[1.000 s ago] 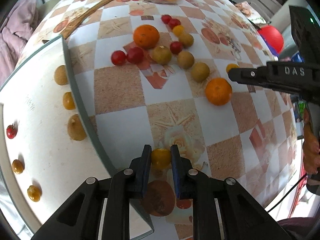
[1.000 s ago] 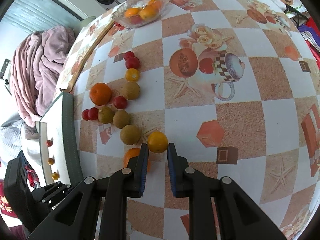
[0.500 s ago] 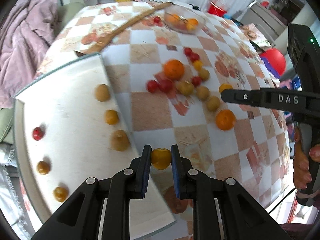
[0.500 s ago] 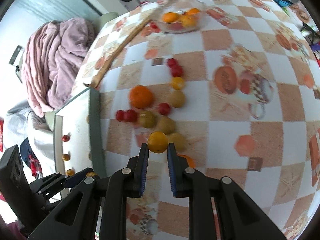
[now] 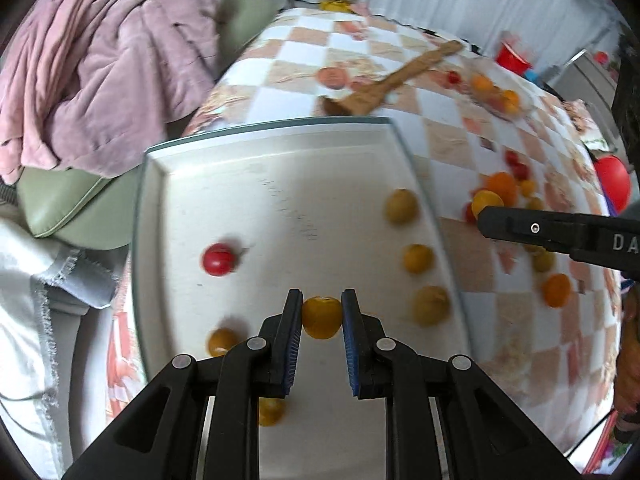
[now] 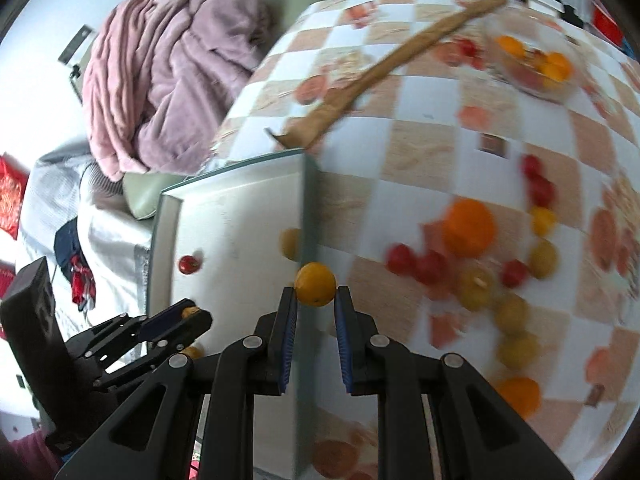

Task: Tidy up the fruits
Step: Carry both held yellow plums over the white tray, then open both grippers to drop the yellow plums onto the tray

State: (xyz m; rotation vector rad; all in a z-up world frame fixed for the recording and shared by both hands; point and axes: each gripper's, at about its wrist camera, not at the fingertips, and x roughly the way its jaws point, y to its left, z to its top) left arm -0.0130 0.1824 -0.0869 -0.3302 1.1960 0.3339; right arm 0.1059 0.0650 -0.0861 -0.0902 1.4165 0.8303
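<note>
1. Fruit lies in two places: a loose cluster on the checkered tabletop (image 6: pixel 420 128) and a few pieces on a white tray (image 5: pixel 280 200) at the tabletop's edge.
2. The left gripper (image 5: pixel 321 320) hangs over the tray, its fingers (image 5: pixel 291 332) pinching a small yellow fruit (image 5: pixel 321 317) between the blue pads.
3. On the tray around it sit a red cherry tomato (image 5: pixel 218 259), three yellowish fruits along the right rim (image 5: pixel 418 258), and two more yellow ones near the lower left (image 5: pixel 222 340).
4. The right gripper (image 6: pixel 315 300) is above the tray's right edge, its fingers (image 6: pixel 289 320) clamped on a second yellow fruit (image 6: pixel 315 283).
5. In the left wrist view the right gripper's black finger reaches in from the right with that yellow fruit at its tip.
6. The cluster on the tabletop holds a large orange (image 6: pixel 470 226), several red tomatoes (image 6: pixel 400 259) and greenish-yellow fruits (image 6: pixel 512 314); motion blur makes their exact count hard to tell.
7. A clear bowl (image 6: pixel 532 64) with oranges and red fruit stands at the far side of the tabletop, beside a long wooden stick (image 6: pixel 400 60).
8. A pink blanket (image 6: pixel 168 72) is piled on a green seat beyond the tray.
</note>
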